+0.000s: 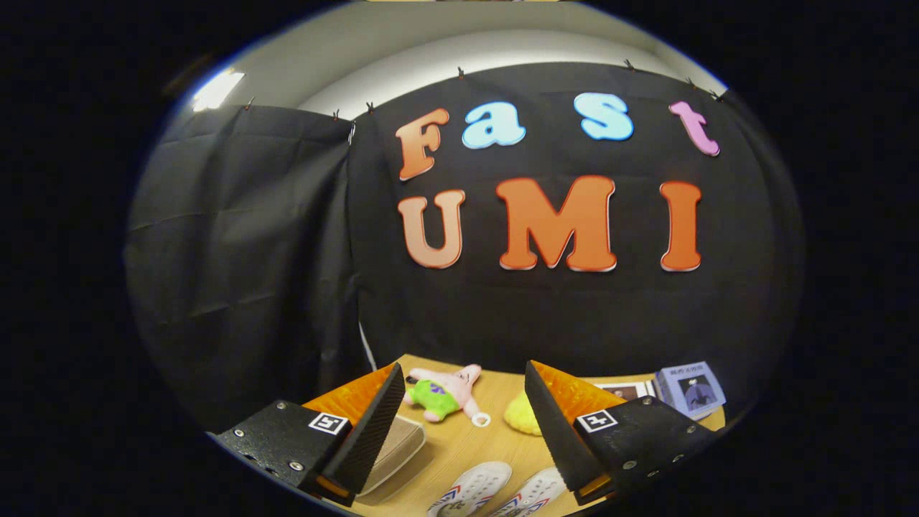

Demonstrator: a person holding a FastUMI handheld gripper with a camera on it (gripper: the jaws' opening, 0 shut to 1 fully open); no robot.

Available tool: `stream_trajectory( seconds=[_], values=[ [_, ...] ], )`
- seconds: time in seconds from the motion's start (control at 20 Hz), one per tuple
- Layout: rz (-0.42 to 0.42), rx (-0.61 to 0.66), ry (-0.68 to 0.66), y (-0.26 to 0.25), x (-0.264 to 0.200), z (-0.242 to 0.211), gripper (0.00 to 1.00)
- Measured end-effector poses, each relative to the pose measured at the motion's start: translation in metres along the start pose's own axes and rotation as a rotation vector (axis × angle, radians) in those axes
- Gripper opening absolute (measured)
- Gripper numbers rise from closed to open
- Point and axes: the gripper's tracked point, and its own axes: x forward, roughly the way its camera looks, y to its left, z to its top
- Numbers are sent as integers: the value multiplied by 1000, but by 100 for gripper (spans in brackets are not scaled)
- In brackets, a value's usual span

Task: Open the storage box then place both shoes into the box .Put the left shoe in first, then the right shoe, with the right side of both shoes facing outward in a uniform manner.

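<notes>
My gripper [459,424] is held high above the wooden table [459,449], its fingers wide apart with nothing between them. Below and between the fingers lie two white shoes: one [470,488] on the left, the other [528,494] beside it on the right, both with their toes pointing away from me. A beige storage box [395,449] sits partly hidden behind my left finger [373,431], with its lid down as far as I can see.
Beyond the fingers, a pink star-shaped plush toy [445,393] with green shorts lies near the table's far edge. A yellow soft object [522,416] sits next to the right finger. Two small books [691,388] lie at the far right. Black cloth walls close the back.
</notes>
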Motion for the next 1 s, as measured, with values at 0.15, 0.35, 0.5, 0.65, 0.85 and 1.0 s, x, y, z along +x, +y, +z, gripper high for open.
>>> stream_trajectory(
  seconds=[0.15, 0.35, 0.5, 0.65, 0.85, 1.0],
  values=[
    [85, 85, 161, 20, 17, -50, 99],
    [156, 161, 340, 43, 26, -107, 99],
    [245, 288, 420, 66, 35, -147, 99],
    [271, 468, 514, 86, 42, -181, 99],
    [292, 497, 589, 94, 50, -212, 99],
    [332, 584, 642, 111, 60, -227, 99]
  ],
)
